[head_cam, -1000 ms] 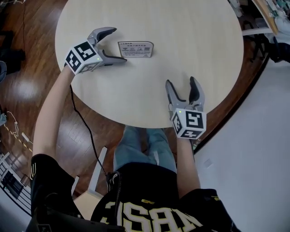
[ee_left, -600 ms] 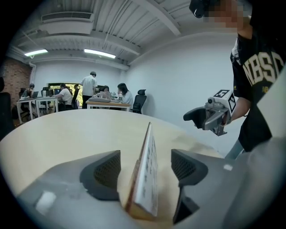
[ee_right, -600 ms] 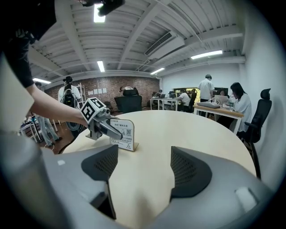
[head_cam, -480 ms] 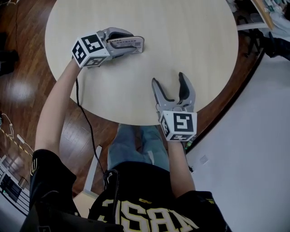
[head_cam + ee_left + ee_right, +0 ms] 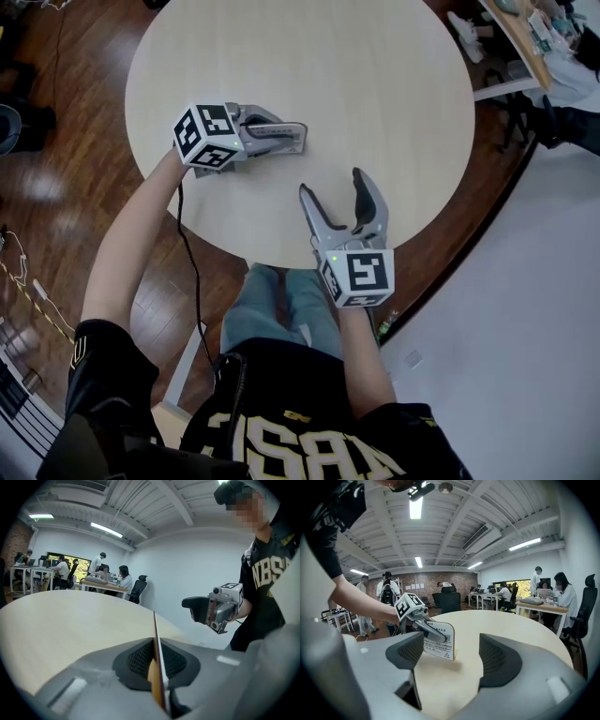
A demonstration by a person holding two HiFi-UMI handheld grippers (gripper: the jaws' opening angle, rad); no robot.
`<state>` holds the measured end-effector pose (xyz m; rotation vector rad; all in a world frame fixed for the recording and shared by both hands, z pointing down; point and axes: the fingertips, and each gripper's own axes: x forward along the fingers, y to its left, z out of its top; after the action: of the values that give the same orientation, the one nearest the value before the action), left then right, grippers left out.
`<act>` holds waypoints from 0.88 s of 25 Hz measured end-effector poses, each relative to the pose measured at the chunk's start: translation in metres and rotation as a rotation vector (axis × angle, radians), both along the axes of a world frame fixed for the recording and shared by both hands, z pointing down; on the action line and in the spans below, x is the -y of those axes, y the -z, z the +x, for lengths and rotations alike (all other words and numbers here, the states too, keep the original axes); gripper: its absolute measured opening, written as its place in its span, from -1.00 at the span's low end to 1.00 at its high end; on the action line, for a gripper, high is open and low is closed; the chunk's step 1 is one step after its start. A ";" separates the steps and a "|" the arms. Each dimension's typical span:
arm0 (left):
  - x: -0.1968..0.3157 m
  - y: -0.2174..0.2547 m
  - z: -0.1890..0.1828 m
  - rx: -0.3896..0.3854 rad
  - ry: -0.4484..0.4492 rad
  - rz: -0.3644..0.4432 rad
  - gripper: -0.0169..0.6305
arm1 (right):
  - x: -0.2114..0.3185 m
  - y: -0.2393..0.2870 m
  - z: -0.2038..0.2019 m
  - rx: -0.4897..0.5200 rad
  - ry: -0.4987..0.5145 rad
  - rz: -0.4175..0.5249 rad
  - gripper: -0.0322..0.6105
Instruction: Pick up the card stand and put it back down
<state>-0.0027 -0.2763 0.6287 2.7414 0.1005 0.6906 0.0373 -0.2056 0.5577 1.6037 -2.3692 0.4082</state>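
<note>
In the head view my left gripper has just closed its fingers on the card stand, whose long side runs along them, with bare worktop all round. My right gripper hangs spread and empty near the rim. The left gripper view shows the card edge-on, pinched between both fingers. In the right gripper view its lower edge sits at or barely off the worktop, so I judge that setting it down needs only a short straight drop.

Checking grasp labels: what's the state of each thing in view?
left tongs: jaws just closed, shut on the card stand.
card stand: tilted in that grip; lifted or not, unclear.
right tongs: open, empty, over the table.
</note>
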 end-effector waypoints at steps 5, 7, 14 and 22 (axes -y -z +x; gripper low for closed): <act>-0.003 0.073 -0.011 0.046 0.104 -0.001 -0.90 | 0.006 0.067 -0.004 0.050 0.027 0.110 0.26; -0.006 0.112 -0.017 0.011 0.174 -0.010 -0.90 | 0.002 0.095 -0.004 0.058 0.035 0.149 0.26; -0.027 0.252 -0.046 -0.092 0.248 0.093 -0.90 | 0.004 0.188 -0.017 0.093 0.085 0.288 0.26; -0.065 0.357 -0.049 -0.061 0.313 0.264 -0.90 | -0.005 0.270 -0.020 0.106 0.157 0.365 0.26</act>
<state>-0.0517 -0.2109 0.2716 2.9306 -0.4263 0.5663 0.0175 -0.2005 0.2877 1.5504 -2.7518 0.0283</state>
